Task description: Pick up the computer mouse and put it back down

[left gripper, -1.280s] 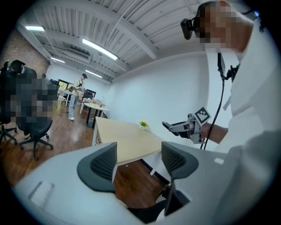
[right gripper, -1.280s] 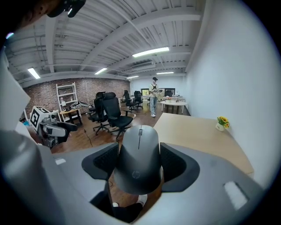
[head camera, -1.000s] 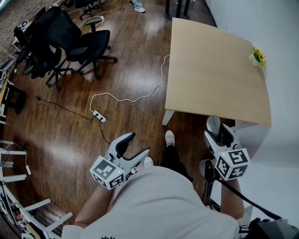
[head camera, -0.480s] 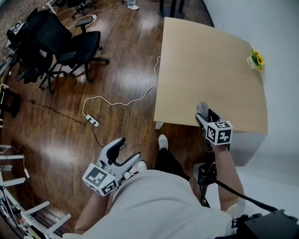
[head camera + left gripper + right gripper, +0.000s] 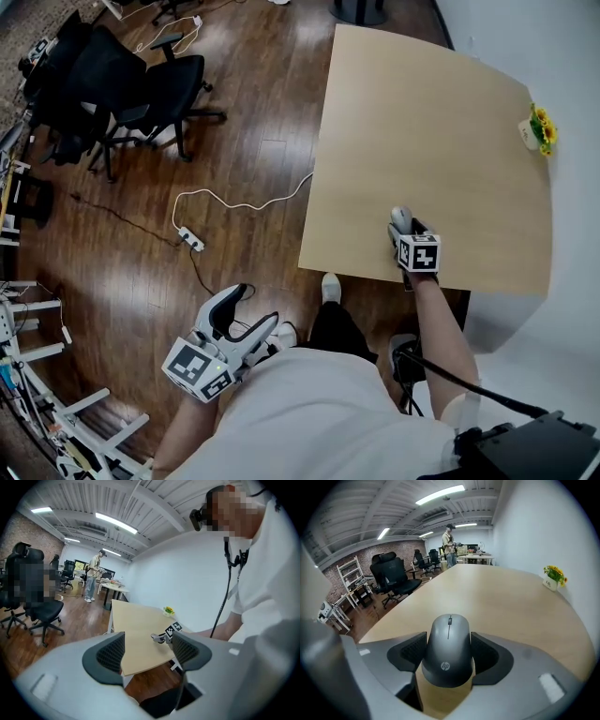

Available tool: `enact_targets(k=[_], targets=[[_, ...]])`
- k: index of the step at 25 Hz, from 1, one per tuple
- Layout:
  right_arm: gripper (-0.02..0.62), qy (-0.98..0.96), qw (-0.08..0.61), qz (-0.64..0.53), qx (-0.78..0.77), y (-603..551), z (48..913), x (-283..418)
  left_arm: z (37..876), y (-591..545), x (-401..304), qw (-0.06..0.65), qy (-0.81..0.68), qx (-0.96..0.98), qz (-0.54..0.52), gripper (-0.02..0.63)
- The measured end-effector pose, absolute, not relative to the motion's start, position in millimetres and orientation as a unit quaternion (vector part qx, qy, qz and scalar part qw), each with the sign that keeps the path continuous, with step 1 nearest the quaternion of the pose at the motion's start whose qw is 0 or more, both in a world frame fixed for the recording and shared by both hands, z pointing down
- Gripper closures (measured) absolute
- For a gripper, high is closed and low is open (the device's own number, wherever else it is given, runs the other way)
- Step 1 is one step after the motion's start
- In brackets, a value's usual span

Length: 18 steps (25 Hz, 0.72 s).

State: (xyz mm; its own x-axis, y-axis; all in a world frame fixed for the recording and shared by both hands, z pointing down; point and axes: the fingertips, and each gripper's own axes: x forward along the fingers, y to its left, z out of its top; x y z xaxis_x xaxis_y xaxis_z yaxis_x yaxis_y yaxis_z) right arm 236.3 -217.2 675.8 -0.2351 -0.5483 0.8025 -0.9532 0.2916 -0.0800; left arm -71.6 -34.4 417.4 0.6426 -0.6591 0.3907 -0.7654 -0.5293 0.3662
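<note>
A grey computer mouse (image 5: pixel 449 648) sits between the pads of my right gripper (image 5: pixel 449 645), which is shut on its sides. In the head view the right gripper (image 5: pixel 403 225) holds the mouse (image 5: pixel 400 217) over the light wooden table (image 5: pixel 422 122), close to its front edge. Whether the mouse touches the tabletop I cannot tell. My left gripper (image 5: pixel 253 309) hangs low at the left, beside the person's hip and over the wooden floor. Its jaws stand open and empty (image 5: pixel 147 651). From the left gripper view the mouse (image 5: pixel 157 637) shows small on the table (image 5: pixel 136 625).
A small pot of yellow flowers (image 5: pixel 539 131) stands at the table's far right edge. Black office chairs (image 5: pixel 141 84) stand at the far left. A white cable with a power strip (image 5: pixel 192 239) lies on the floor. A person (image 5: pixel 93 576) stands far back.
My right gripper has carried the mouse forward from below the table's front edge to over the tabletop. The left gripper has drifted slightly back and to the left, still open.
</note>
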Motion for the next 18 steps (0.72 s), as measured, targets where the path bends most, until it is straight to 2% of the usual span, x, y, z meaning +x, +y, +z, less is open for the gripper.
enact_targets(k=[15, 18], targets=[[0.291, -0.725, 0.355, 0.305, 0.506, -235.7, 718.7, 239.8, 432.1, -79.3, -42.2, 0.292, -0.404, 0.859, 0.112, 0.313], [0.223, -0.732, 0.349, 0.309, 0.496, -234.4, 716.5, 235.1, 429.9, -79.0, -42.4, 0.289, -0.401, 0.863, 0.110, 0.313]])
